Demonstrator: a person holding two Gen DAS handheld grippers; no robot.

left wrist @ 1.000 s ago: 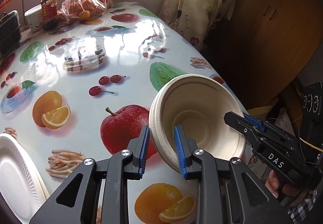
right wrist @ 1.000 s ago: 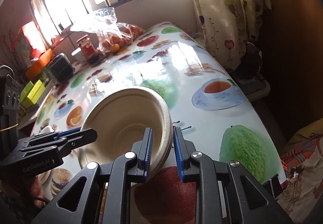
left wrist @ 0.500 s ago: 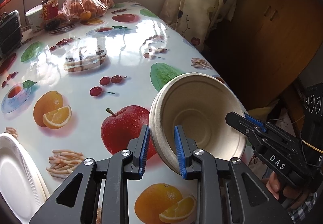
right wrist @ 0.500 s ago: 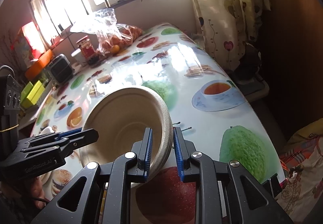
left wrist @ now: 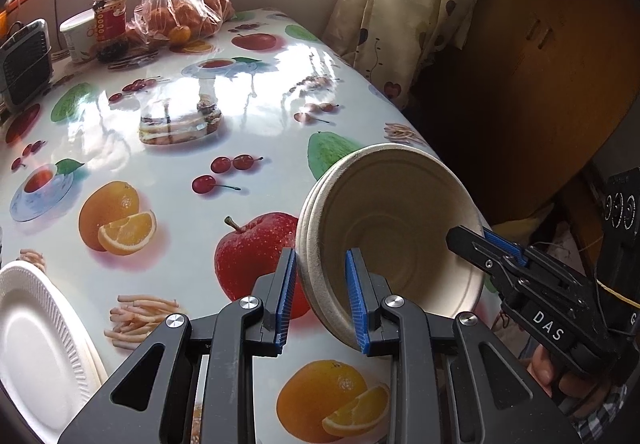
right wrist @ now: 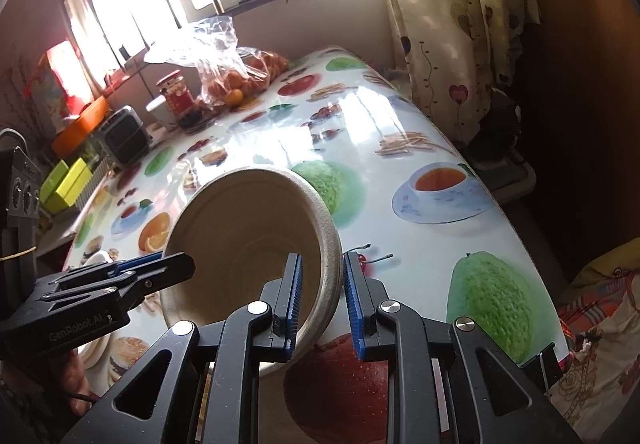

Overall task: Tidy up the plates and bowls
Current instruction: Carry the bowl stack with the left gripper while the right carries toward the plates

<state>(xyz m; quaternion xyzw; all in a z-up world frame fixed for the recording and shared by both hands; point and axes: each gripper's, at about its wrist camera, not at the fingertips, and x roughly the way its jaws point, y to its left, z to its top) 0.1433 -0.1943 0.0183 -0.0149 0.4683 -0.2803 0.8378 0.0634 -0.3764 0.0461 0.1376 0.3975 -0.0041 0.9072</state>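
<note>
Both hand-held grippers clamp stacked bowls [left wrist: 384, 228]: left hand-held gripper [left wrist: 320, 300], right hand-held gripper [right wrist: 320, 300] on opposite rims, tilted above tabletop [left wrist: 168, 164]. White plates [left wrist: 36, 340] stacked aside; bowls not yet set down.

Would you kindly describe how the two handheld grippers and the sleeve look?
Both the left gripper and right gripper are black, angular, with silver rivets and ribbed blue pads. The right one reads "DAS", the left "GenRobot.AI". A checked sleeve shows behind the right gripper.
</note>
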